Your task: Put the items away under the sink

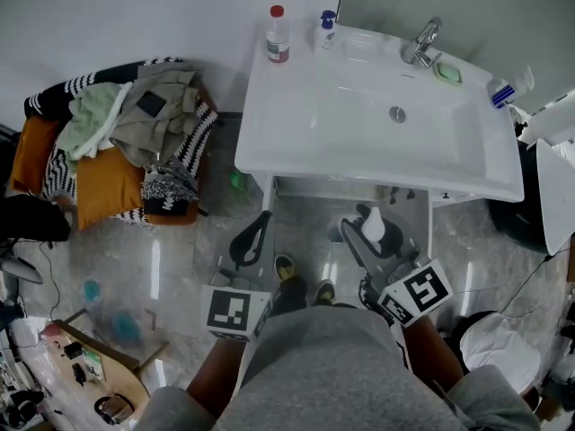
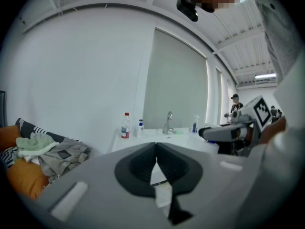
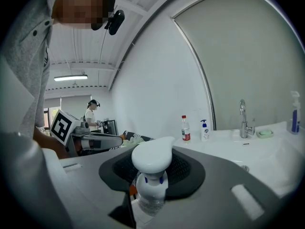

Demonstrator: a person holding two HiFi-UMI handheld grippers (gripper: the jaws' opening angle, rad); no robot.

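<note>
My right gripper (image 1: pixel 367 232) is shut on a clear pump bottle (image 3: pixel 151 178) with a white head, also seen as the pump bottle (image 1: pixel 373 225) in the head view, held low in front of the open cabinet (image 1: pixel 346 206) under the white sink (image 1: pixel 359 137). My left gripper (image 1: pixel 258 230) hangs to the left of it, its jaws closed together with nothing between them in the left gripper view (image 2: pixel 155 147). On the sink top stand a red-capped bottle (image 1: pixel 278 34), a small blue-topped pump bottle (image 1: pixel 325 30) and a blue spray bottle (image 1: pixel 504 92).
A faucet (image 1: pixel 422 41) and a green soap dish (image 1: pixel 447 73) sit on the sink. A striped seat piled with clothes and orange cushions (image 1: pixel 112 146) stands at the left. A dark bin (image 1: pixel 517 218) is right of the sink. The person's shoes (image 1: pixel 301 279) are below the cabinet opening.
</note>
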